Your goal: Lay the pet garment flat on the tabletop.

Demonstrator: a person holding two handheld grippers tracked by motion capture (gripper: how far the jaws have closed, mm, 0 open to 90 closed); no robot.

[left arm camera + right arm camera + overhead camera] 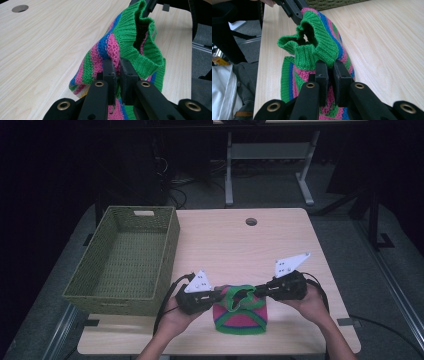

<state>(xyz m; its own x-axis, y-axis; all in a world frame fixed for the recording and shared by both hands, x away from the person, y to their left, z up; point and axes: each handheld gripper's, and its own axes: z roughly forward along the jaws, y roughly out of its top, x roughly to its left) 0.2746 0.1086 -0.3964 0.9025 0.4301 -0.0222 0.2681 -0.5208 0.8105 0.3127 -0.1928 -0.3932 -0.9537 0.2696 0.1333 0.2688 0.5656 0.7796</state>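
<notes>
the lower part of the striped knit garment (240,312) lies on the table (280,240) near its front edge, while its green ribbed collar is lifted between the two grippers; what the garment is exactly is hard to make out, since it is bunched and its far side is hidden in each gripper view. in the left gripper view the garment (120,50) covers the jaw tips, and the other gripper is cut off at the top edge. the left gripper (216,295) comes in from the garment's left, held low and nearly level by the left hand (176,312), its jaws closed tight on a pink and green fold beside the collar. the right gripper (261,291) comes in from the opposite side in the right hand (305,302), also low and pointed inward, its jaws pinched shut on the green ribbing, seen close in the right gripper view (328,66). the two sets of jaws face each other across the collar opening, near but apart. both forearms are cut off by the bottom of the high view. a green woven basket (165,250) stands on the table's left part, overhanging its left edge, just beside the left hand. the table's middle and far part are bare wood, with a round hole (251,222) near the back edge, and a bare strip lies to the right of the right hand.
</notes>
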